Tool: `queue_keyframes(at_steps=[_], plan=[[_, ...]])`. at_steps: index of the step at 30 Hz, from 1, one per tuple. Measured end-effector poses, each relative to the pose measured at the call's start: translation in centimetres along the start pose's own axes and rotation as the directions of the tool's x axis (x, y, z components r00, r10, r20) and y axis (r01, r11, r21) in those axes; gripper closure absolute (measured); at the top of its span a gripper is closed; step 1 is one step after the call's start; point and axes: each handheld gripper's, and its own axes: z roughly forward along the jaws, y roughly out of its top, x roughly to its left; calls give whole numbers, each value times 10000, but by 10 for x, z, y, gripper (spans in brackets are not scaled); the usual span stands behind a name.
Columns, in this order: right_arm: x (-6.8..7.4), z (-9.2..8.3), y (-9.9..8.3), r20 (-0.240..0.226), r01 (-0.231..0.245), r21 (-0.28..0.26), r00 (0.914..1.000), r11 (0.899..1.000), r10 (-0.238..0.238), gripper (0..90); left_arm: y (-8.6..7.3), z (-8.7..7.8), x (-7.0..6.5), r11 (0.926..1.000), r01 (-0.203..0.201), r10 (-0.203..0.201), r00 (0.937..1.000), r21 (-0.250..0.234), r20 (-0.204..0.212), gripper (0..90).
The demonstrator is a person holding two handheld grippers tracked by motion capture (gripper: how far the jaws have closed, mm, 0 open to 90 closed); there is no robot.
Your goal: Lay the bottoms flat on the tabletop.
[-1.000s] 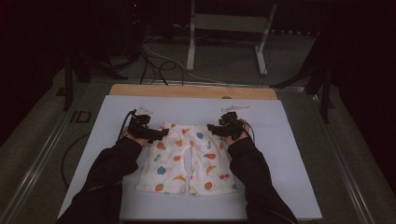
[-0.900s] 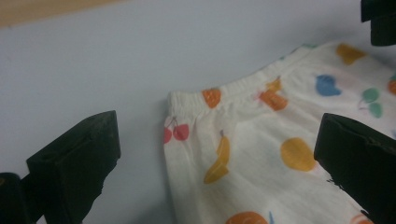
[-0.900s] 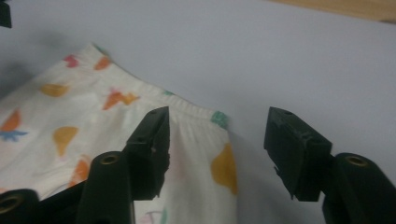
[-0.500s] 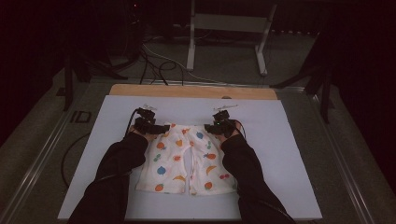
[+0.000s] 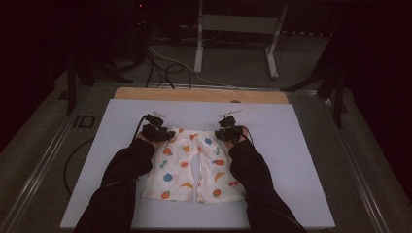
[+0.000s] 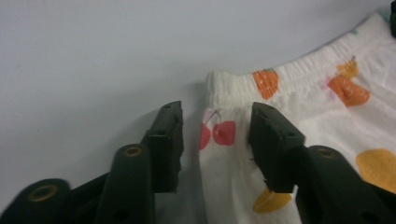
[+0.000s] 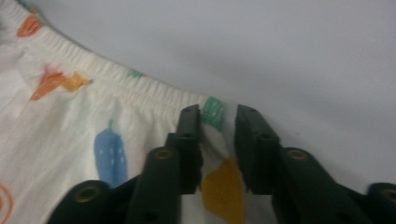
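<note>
You are closing both tongs on the waistband corners of the fruit-print shorts [image 5: 192,165] lying flat on the white bench [image 5: 301,145]. Left tongs [image 6: 215,135] and right tongs [image 7: 217,140] have just been narrowing, cloth between unpressed jaws. Catch both fabric layers.

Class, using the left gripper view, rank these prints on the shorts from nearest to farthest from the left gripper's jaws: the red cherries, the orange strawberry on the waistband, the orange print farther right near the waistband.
1. Red cherries, between the left gripper jaws.
2. Orange strawberry, on the waistband just above the jaws.
3. Orange print, farther right, below the waistband.
</note>
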Motion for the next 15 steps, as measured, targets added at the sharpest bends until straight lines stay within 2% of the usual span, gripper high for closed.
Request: queue_keyframes(at_steps=[1, 2, 5, 6, 9, 13, 15], plan=[[0, 0, 0, -144, 1, 93, 9999, 10000, 0, 840, 0, 1, -2, 10000, -85, 85, 9999, 2, 62, 660], [1, -1, 0, -170, -16, 102, 9999, 9999, 18, 867, 0, 1, -4, 9999, -145, 145, 9999, 5, 59, 702], [1, -4, 1, -122, 172, 9, 9998, 9999, -172, 894, 1, 1, -6, 9996, -272, 272, 9995, 2, 179, 847], [0, -5, 1, -142, 179, -64, 9997, 9998, -180, 896, 1, 0, -7, 9995, -309, 309, 9993, -22, 201, 871], [-2, -9, 2, -113, 200, -225, 9997, 9995, -202, 898, 2, -1, -8, 9993, -364, 366, 9991, -90, 201, 892], [-5, -13, 5, -20, 236, -398, 9997, 9989, -237, 898, 6, -5, -10, 9991, -180, 191, 9994, -390, 288, 898], [-6, -14, 6, 7, 218, -422, 9998, 9989, -217, 898, 6, -5, -10, 9991, -180, 191, 9994, -390, 288, 897]])
